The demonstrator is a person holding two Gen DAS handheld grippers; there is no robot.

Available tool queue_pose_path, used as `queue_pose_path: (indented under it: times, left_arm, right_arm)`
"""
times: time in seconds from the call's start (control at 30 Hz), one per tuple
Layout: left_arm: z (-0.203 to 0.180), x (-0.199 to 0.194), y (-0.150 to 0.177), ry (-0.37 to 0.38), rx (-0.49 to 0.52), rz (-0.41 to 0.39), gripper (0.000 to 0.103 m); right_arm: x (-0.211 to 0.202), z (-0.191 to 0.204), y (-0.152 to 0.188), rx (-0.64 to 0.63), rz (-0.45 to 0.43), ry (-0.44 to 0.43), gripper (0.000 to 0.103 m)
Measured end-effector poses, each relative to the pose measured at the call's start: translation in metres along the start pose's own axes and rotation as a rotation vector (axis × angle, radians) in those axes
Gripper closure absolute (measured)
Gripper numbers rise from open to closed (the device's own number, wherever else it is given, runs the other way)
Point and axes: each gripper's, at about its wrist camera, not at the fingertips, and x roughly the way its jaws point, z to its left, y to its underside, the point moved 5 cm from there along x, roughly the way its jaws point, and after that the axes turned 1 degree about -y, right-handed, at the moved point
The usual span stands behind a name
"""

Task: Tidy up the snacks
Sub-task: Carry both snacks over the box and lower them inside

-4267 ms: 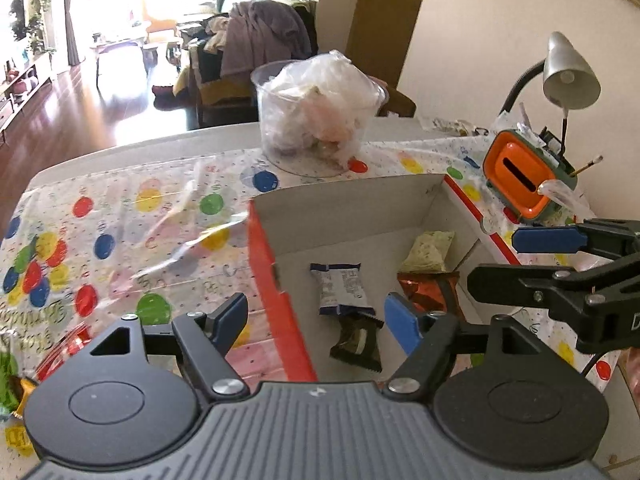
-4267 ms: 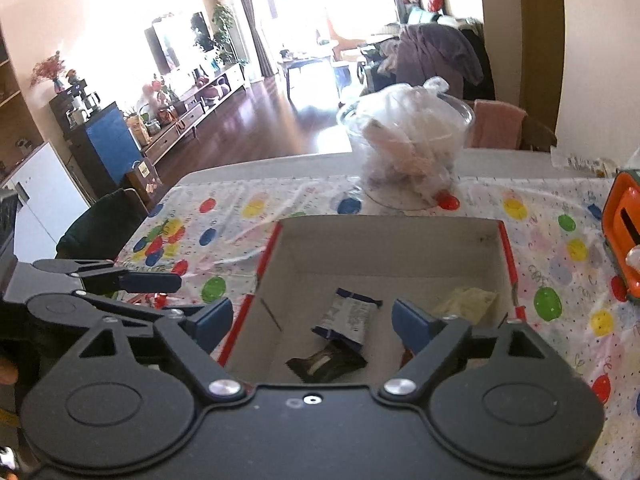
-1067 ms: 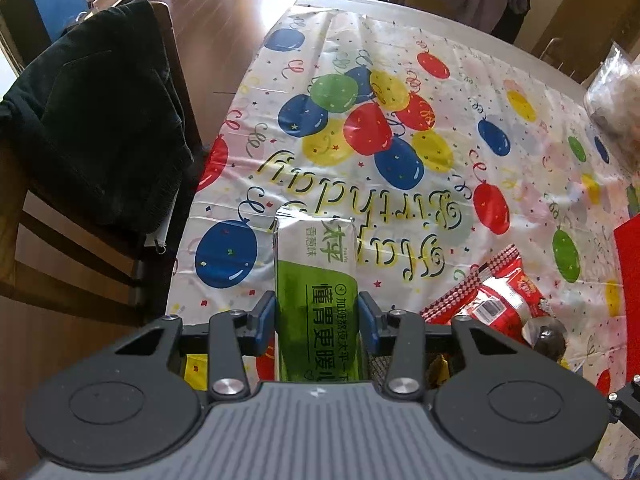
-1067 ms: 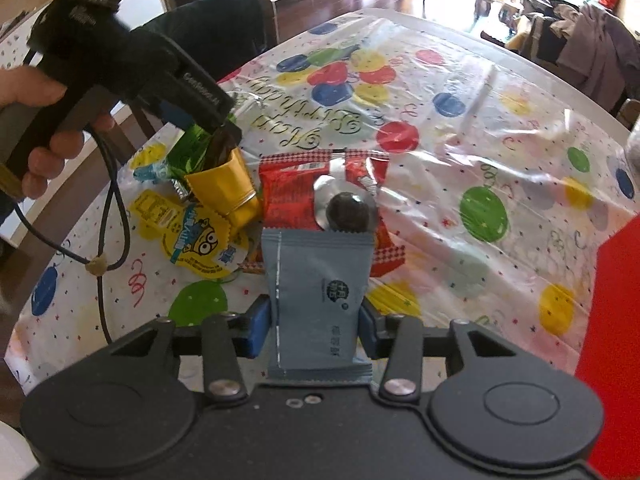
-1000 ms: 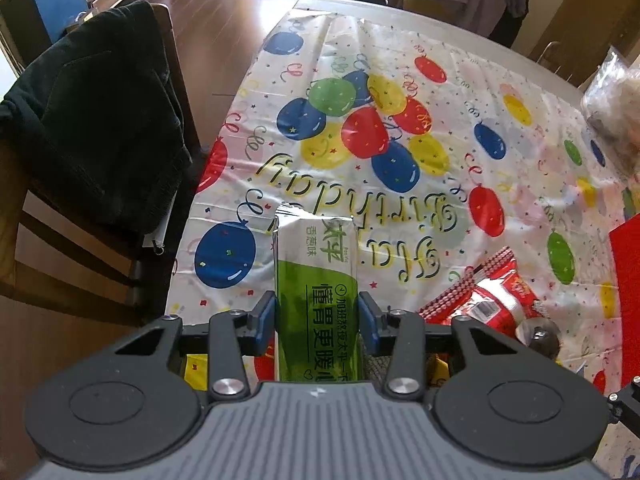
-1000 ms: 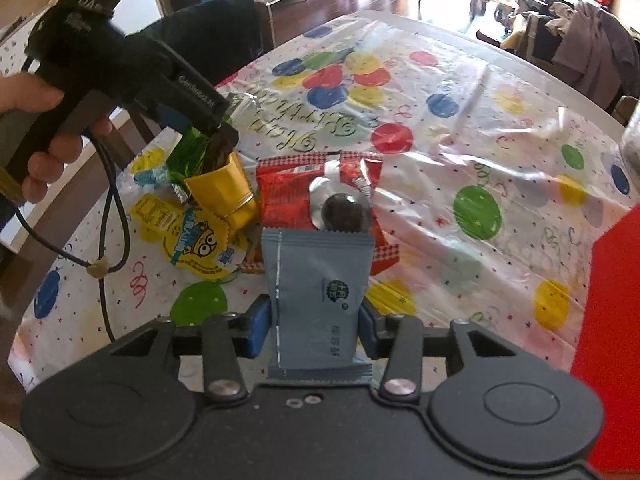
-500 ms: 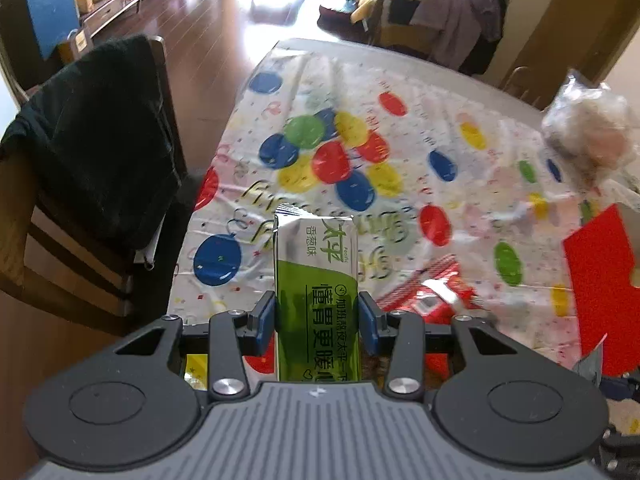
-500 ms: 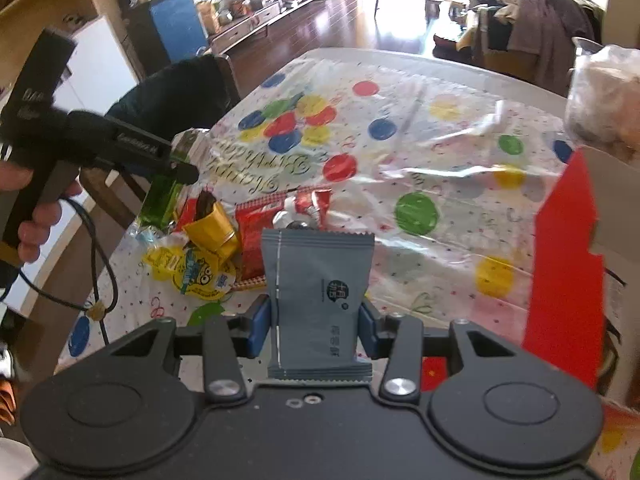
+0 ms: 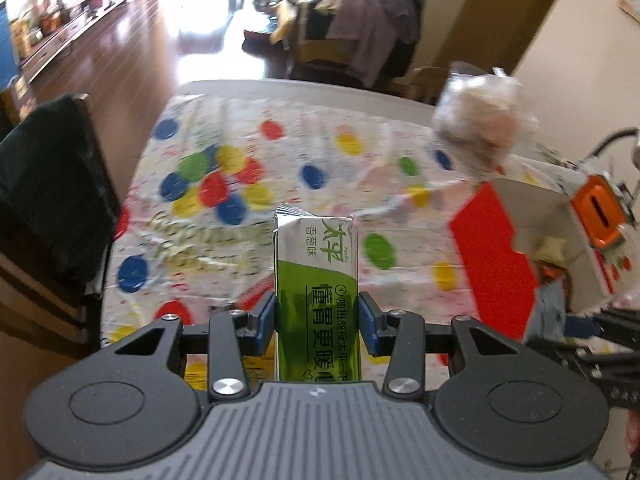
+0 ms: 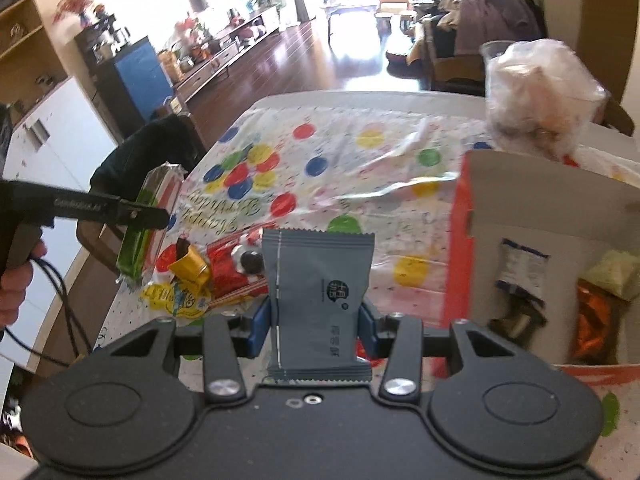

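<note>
My left gripper (image 9: pixel 317 322) is shut on a green and white snack pack (image 9: pixel 316 280) and holds it above the balloon tablecloth; it also shows in the right wrist view (image 10: pixel 142 224). My right gripper (image 10: pixel 316 324) is shut on a grey-blue snack packet (image 10: pixel 318 292), held above the table just left of the red and white cardboard box (image 10: pixel 456 248). The box (image 9: pixel 492 256) holds several snacks (image 10: pixel 520 268). Loose snacks remain on the cloth: a red packet (image 10: pixel 230 260), a gold one (image 10: pixel 190 266) and a yellow one (image 10: pixel 172 298).
A clear tub with a plastic bag (image 10: pixel 536 96) stands behind the box. An orange and green gadget (image 9: pixel 600 212) sits at the far right. A chair with a dark jacket (image 9: pixel 44 200) stands at the table's left edge.
Both grippers went from open over the box to shut on packets at the pile. In the last second both have lifted and swung right toward the box.
</note>
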Motion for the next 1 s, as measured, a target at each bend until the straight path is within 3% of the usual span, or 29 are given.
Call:
queue_pose_path:
  times: [0.53, 1.0]
  left_arm:
    - [-0.155, -0.005, -0.011, 0.126, 0.163, -0.004, 0.061]
    - [-0.268, 0.042, -0.021, 0.135, 0.251, 0.035, 0.061]
  right_arm:
    - [-0.051, -0.1, -0.004, 0.098, -0.061, 0.1, 0.059]
    - [-0.067, -0.205, 0.0, 0.13, -0.046, 0.185, 0.059]
